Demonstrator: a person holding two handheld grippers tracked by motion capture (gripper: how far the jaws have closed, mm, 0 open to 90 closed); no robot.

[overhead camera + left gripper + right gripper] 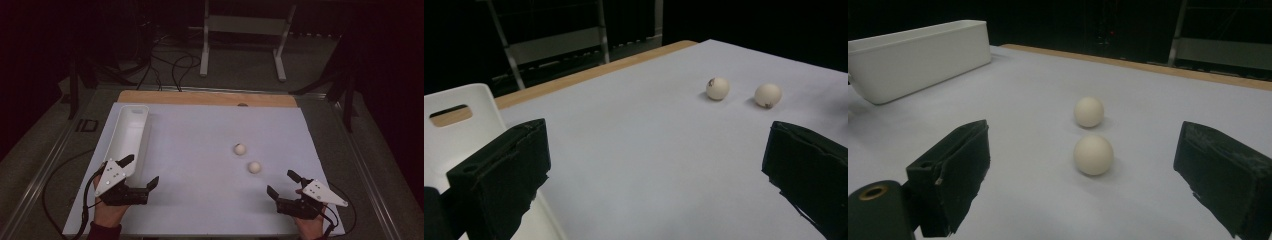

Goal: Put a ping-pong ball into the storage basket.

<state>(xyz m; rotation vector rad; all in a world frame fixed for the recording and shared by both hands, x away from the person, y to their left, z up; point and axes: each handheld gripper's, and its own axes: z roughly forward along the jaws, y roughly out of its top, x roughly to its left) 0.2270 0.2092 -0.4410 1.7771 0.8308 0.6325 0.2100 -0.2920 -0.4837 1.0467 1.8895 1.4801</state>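
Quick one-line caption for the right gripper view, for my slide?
Open right gripper faces two eggs, the near egg and the far egg, on the white sheet, white bin beyond.

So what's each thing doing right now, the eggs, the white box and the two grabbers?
Near egg: lying loose on the white sheet, untouched.
Far egg: lying loose, apart from the near one.
White bin: upright, looks empty.
Left gripper: open, holding nothing, beside the bin.
Right gripper: open, holding nothing, facing the eggs.
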